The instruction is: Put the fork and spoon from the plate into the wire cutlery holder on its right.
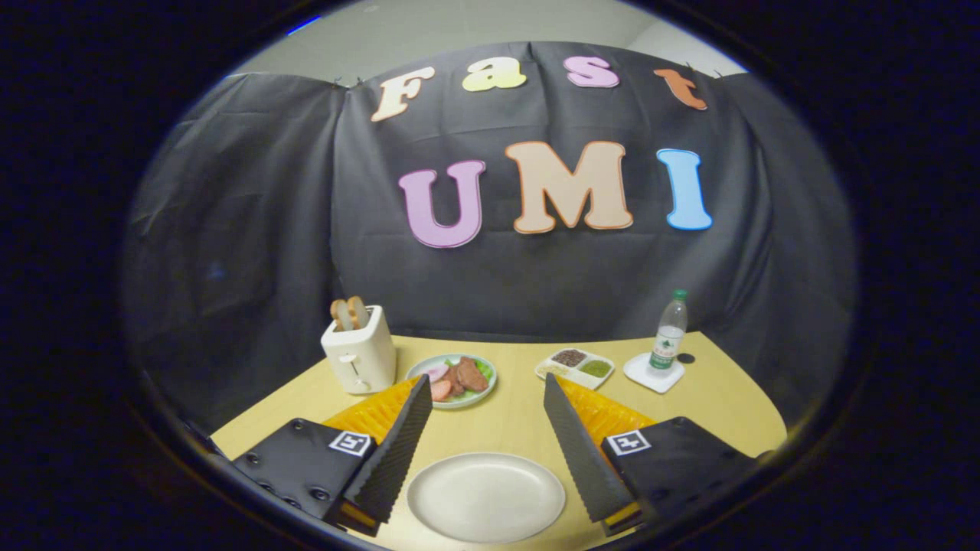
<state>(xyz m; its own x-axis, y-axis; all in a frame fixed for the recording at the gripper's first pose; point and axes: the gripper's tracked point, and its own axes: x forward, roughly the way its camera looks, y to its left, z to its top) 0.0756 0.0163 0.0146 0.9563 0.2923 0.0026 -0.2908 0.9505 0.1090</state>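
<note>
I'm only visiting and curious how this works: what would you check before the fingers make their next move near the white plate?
1. The fingers open: ok, spread wide, holding nothing.
2. The white plate within reach: ok, it lies between the fingers.
3. Where the fork and spoon lie: cannot tell.
4. Where the wire holder stands: cannot tell.
5. Way ahead free: ok, the toaster and the food plate stand beyond the fingertips.

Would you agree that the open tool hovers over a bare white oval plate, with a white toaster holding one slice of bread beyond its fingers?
Not quite: the gripper view shows two slices in the white toaster. The open tool does hover over the bare white oval plate.
</note>
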